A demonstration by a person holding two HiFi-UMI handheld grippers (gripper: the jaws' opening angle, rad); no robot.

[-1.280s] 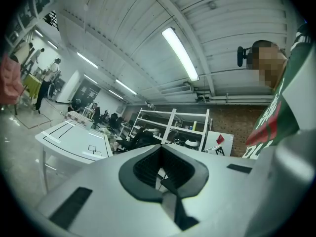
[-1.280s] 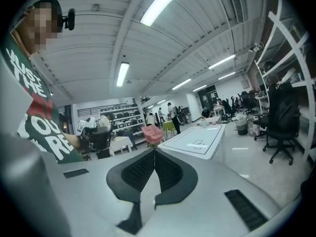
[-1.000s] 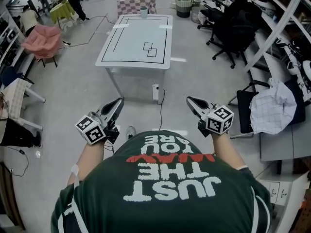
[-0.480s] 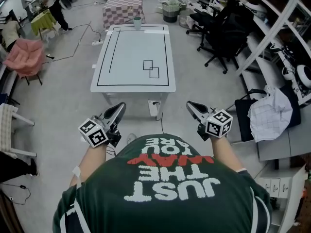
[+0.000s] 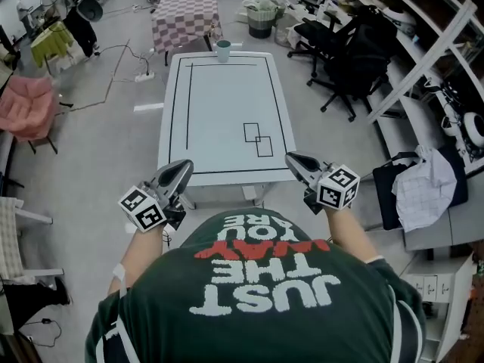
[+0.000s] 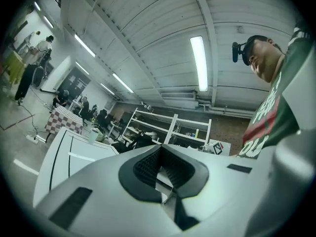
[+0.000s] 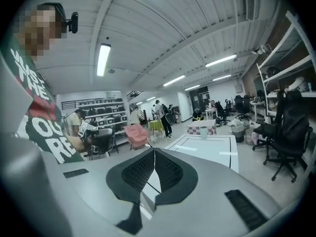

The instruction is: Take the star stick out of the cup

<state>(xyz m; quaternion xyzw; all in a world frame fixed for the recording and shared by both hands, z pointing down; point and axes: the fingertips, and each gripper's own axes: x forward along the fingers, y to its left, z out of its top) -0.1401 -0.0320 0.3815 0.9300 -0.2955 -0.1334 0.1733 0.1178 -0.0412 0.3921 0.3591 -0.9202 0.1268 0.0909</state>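
white table (image 5: 227, 112), cup (image 5: 224, 48) at its far edge; left tool (image 5: 184, 166) and right tool (image 5: 292, 158) pressed together.

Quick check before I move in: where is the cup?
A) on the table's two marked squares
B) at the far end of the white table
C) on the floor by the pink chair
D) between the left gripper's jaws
B: the cup stands at the far edge of the table, well beyond the left gripper and right gripper.
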